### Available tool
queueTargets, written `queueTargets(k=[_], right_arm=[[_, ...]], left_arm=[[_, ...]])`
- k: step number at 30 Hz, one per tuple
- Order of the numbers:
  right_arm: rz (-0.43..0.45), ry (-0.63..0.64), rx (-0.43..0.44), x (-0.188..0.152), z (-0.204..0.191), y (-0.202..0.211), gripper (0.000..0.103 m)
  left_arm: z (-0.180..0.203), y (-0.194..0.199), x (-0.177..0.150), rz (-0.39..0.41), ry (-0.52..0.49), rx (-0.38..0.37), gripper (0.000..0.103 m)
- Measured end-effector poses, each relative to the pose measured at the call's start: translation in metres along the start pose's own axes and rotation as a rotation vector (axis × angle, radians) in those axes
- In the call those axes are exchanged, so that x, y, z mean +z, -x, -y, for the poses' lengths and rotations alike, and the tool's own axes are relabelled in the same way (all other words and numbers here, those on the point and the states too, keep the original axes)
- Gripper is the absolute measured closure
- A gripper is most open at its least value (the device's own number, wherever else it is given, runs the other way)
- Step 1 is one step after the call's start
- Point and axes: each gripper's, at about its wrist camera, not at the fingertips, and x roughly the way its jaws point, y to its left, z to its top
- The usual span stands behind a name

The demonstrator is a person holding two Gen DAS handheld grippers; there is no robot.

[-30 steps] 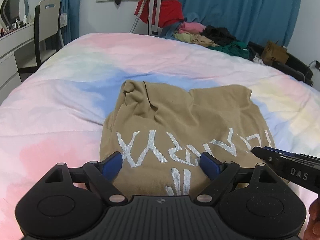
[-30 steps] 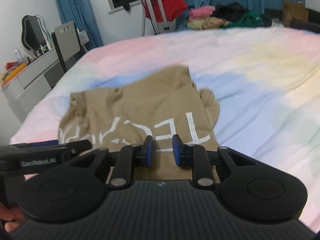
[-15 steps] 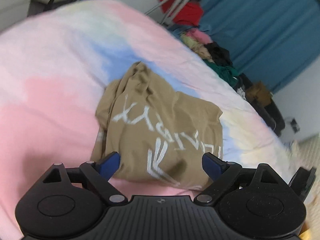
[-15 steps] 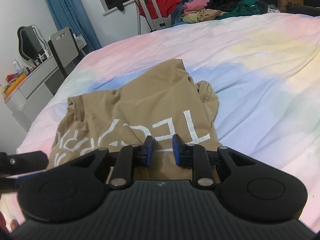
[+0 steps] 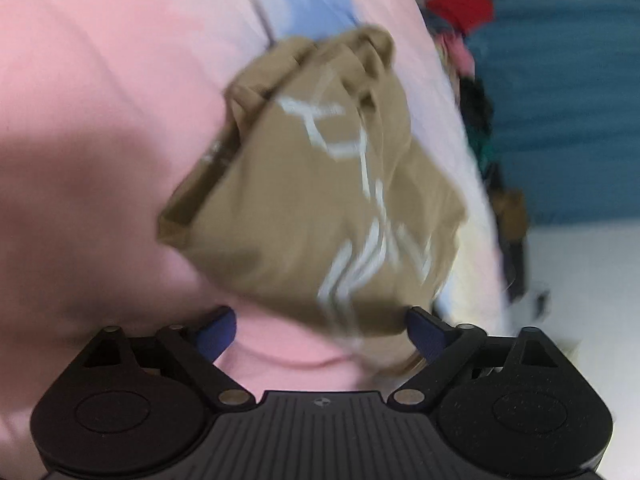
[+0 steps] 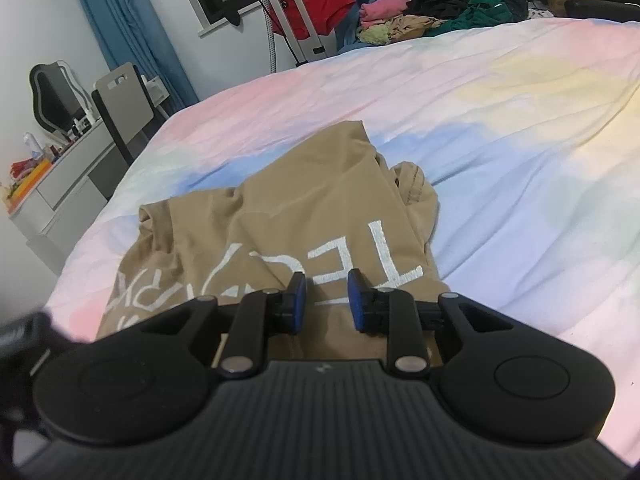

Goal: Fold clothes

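Hovering my left gripper (image 5: pixel 320 326) over the near edge of the tan T-shirt (image 5: pixel 316 184), fingers spread wide, holding nothing; that view is motion-blurred. My right gripper (image 6: pixel 326 298) sits low over the shirt's printed white lettering (image 6: pixel 360 258), fingers narrowly apart, no cloth between them. Shirt lies partly folded and rumpled on the pastel bedspread (image 6: pixel 520 128), clothes pile (image 6: pixel 432 12) beyond.

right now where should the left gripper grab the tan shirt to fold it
Probably the tan shirt at its near left corner, where the layered edge stands proud of the bedspread. Come in low from the left side with the left gripper, already wide open.
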Motion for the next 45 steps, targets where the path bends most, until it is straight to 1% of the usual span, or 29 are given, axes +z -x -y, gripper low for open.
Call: queueTargets(k=[1, 3, 5, 6, 8, 9, 10, 11, 12, 14, 15, 16, 17, 18, 19, 20, 21, 24, 25, 30, 31, 32, 37, 40, 42, 45], right_arm=[[0.0, -0.001, 0.0, 0.0, 0.0, 0.0, 0.077], [0.001, -0.007, 0.001, 0.0, 0.001, 0.0, 0.077], [0.004, -0.009, 0.0, 0.0, 0.001, 0.001, 0.077], [0.006, -0.01, 0.0, 0.0, 0.001, 0.001, 0.077], [0.009, -0.012, -0.001, -0.001, 0.001, 0.002, 0.077], [0.011, -0.013, -0.001, -0.001, 0.001, 0.003, 0.077], [0.017, -0.014, -0.002, -0.001, 0.0, 0.003, 0.077], [0.033, -0.012, -0.004, 0.0, -0.001, 0.006, 0.075], [0.056, -0.007, -0.005, 0.002, -0.003, 0.011, 0.075], [0.12, -0.011, 0.013, 0.009, -0.006, 0.025, 0.075], [0.156, -0.016, 0.026, 0.013, -0.007, 0.034, 0.074], [0.17, -0.04, 0.055, 0.015, -0.007, 0.039, 0.071], [0.157, -0.088, 0.104, 0.015, -0.004, 0.041, 0.056], [0.145, -0.136, 0.153, 0.016, -0.001, 0.043, 0.032], [0.132, -0.184, 0.202, 0.016, 0.002, 0.046, 0.021], [0.118, -0.232, 0.251, 0.016, 0.005, 0.048, 0.012], [0.105, -0.28, 0.3, 0.016, 0.008, 0.05, 0.014], [0.065, -0.423, 0.447, 0.017, 0.016, 0.056, 0.013], [0.037, -0.478, 0.489, 0.015, 0.019, 0.054, 0.013], [-0.24, -0.778, 0.642, -0.025, 0.029, -0.003, 0.013], [-0.278, -0.821, 0.652, -0.032, 0.028, -0.013, 0.013], [-0.298, -0.857, 0.653, -0.037, 0.029, -0.02, 0.012], [-0.286, -0.986, 0.595, -0.052, 0.044, -0.037, 0.013], [-0.248, -0.991, 0.546, -0.05, 0.047, -0.034, 0.017], [-0.218, -0.983, 0.511, -0.047, 0.048, -0.029, 0.029], [-0.173, -0.971, 0.458, -0.042, 0.049, -0.022, 0.044]], left_arm=[[-0.003, 0.001, 0.003, 0.017, 0.029, -0.024, 0.008], [-0.011, 0.003, 0.007, 0.054, 0.082, -0.054, 0.012], [-0.018, 0.006, 0.01, 0.08, 0.134, -0.07, 0.021], [-0.02, 0.007, 0.012, 0.076, 0.148, -0.071, 0.024], [-0.023, 0.008, 0.018, 0.068, 0.171, -0.074, 0.035], [-0.024, 0.009, 0.019, 0.071, 0.176, -0.08, 0.037], [-0.023, 0.008, 0.019, 0.069, 0.166, -0.071, 0.043], [-0.019, 0.007, 0.019, 0.07, 0.144, -0.052, 0.051], [-0.016, 0.008, 0.018, 0.077, 0.126, -0.046, 0.053], [-0.011, 0.01, 0.016, 0.093, 0.099, -0.05, 0.064], [-0.008, 0.011, 0.015, 0.101, 0.086, -0.053, 0.066], [-0.005, 0.012, 0.014, 0.109, 0.072, -0.055, 0.068], [-0.002, 0.013, 0.013, 0.116, 0.061, -0.059, 0.07], [0.0, 0.015, 0.013, 0.121, 0.05, -0.063, 0.071], [0.003, 0.016, 0.012, 0.126, 0.04, -0.068, 0.072], [0.005, 0.017, 0.012, 0.131, 0.032, -0.072, 0.072], [0.007, 0.017, 0.011, 0.134, 0.028, -0.076, 0.072], [0.011, 0.018, 0.01, 0.142, 0.021, -0.084, 0.073], [0.012, 0.019, 0.01, 0.144, 0.02, -0.084, 0.073], [0.014, 0.02, 0.006, 0.155, 0.015, -0.1, 0.073], [0.012, 0.021, 0.008, 0.158, 0.017, -0.108, 0.073], [0.012, 0.021, 0.009, 0.16, 0.019, -0.117, 0.074], [0.016, 0.018, 0.015, 0.17, 0.015, -0.155, 0.075], [0.02, 0.014, 0.019, 0.173, 0.012, -0.171, 0.075], [0.02, 0.013, 0.021, 0.171, 0.006, -0.177, 0.076], [0.026, 0.009, 0.025, 0.165, -0.021, -0.166, 0.076]])
